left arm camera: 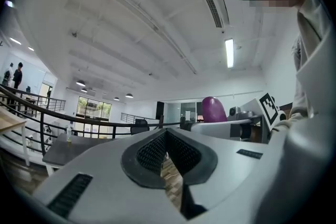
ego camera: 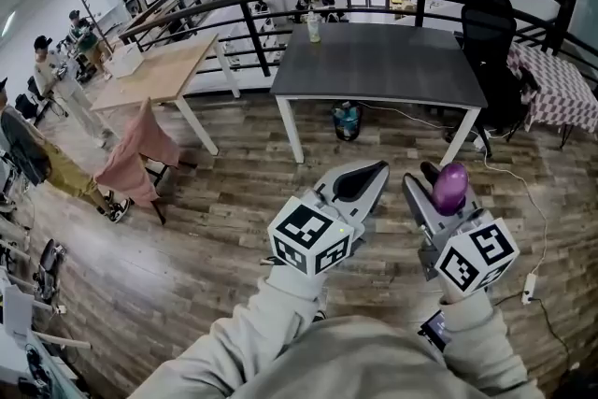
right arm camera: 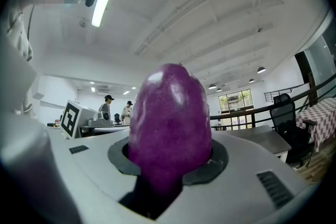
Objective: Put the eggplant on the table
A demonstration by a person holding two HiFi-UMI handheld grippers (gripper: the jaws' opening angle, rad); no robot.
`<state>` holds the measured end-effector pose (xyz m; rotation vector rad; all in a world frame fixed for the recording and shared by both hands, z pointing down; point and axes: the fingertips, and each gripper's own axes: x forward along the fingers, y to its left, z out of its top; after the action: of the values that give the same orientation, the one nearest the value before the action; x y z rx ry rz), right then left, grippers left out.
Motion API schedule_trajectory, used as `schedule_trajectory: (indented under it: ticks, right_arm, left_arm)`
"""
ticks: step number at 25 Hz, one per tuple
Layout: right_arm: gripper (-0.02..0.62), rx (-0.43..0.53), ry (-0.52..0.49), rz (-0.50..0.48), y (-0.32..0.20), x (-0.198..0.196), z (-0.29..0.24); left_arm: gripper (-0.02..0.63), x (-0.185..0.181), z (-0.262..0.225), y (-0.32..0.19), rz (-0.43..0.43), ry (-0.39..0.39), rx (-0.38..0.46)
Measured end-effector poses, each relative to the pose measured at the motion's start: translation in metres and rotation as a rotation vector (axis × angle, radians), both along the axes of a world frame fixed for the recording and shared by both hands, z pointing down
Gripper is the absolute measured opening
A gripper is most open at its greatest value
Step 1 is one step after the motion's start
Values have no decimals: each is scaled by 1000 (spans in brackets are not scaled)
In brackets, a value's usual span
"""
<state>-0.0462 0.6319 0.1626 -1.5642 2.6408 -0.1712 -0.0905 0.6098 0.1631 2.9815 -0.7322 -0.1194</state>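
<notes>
Right tool (right arm camera: 170, 162) pinches the eggplant (right arm camera: 169, 123), its base hidden between the jaws, long axis along them; left tool (left arm camera: 167, 139) pressed together.

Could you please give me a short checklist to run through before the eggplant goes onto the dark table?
1. Eggplant gripped: ok, the right gripper has its jaws shut on the lower part.
2. Left gripper free: ok, jaws together with nothing between them.
3. Landing spot on the dark table: ok, most of the top shows bare; a bottle stands at its far left edge.
4. Table within reach: not ok, it stands across a stretch of wood floor; stepping closer is probably needed first.
5. Firmness of the grip: cannot tell.
</notes>
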Motion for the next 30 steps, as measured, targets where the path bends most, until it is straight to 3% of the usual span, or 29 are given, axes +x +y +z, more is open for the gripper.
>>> schedule_trajectory:
  ticks: [8,15,30]
  right_arm:
    - [162,-19,-1,-61,-6,14,9]
    - [162,-15,-12,-44,-41,29,10]
    - [163,-33,13,-3,-180,34,12]
  left_arm:
    - [6,10,11,-9,-76,-46,-20]
    - [6,20,8,-36,-43,-33,6]
    - [6,22,19,-184,-14,-24,-6]
